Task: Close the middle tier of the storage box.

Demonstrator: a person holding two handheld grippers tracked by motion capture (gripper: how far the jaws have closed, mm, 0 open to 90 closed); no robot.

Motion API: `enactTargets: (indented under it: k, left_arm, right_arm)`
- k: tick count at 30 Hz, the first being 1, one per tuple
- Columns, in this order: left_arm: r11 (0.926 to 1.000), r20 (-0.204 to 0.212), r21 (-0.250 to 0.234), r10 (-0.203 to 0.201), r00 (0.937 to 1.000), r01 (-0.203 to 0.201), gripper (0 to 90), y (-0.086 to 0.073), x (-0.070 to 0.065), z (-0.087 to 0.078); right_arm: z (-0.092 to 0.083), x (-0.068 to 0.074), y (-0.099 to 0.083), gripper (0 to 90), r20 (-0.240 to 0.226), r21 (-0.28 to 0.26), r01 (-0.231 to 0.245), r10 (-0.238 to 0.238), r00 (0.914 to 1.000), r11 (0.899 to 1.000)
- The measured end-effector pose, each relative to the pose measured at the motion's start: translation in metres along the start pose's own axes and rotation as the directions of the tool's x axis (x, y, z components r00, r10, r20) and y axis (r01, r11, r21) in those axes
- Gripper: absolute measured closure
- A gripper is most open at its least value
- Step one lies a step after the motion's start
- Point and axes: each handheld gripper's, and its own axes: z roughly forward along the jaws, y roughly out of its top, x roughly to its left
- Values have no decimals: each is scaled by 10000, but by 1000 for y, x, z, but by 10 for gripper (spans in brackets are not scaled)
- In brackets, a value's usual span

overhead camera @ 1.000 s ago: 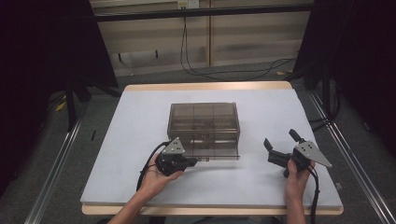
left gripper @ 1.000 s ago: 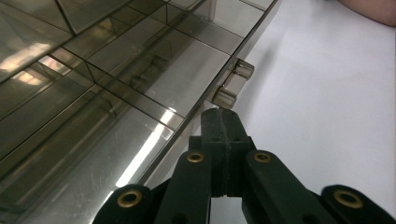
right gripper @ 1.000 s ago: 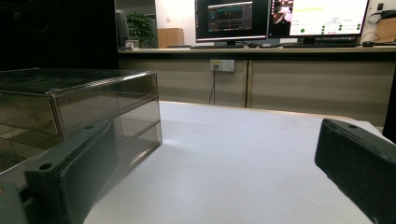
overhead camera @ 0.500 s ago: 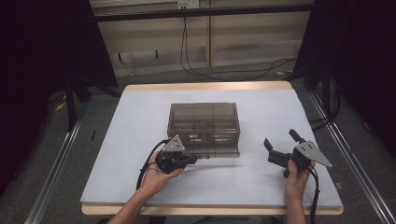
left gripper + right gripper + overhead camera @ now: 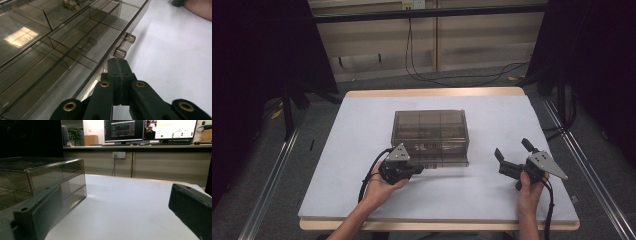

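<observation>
Smoked clear drawer box (image 5: 430, 131), gridded compartments, bottom drawer (image 5: 439, 161) slid out, left gripper (image 5: 418, 170) fingers pressed together, right gripper (image 5: 512, 151) fingers spread.

I was working in what looked like a lab or an office test bay. Far behind the white-topped table (image 5: 362, 150), a long counter (image 5: 130, 147) carried two lit monitors (image 5: 124, 130) with keyboards before them, and a potted plant (image 5: 75, 133) stood at its far left. A wall socket (image 5: 118, 154) fed a hanging cable (image 5: 412, 55), black curtains (image 5: 257, 60) closed both sides, and metal rails (image 5: 269, 185) ran along the grey floor.
</observation>
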Motion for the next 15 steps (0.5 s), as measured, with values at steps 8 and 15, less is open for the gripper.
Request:
enactTargets:
  k: [8,15]
  left_arm:
    - [9999,-18,-70,-107,9999,107,900,0,1,1]
    - [10000,-113,62,-20,9999,21,900,0,4,-1]
  right_arm:
    - [0,0,0,0,-8,17,-27,27,10000,10000]
    - [0,0,0,0,-14,20,-1,1,10000,10000]
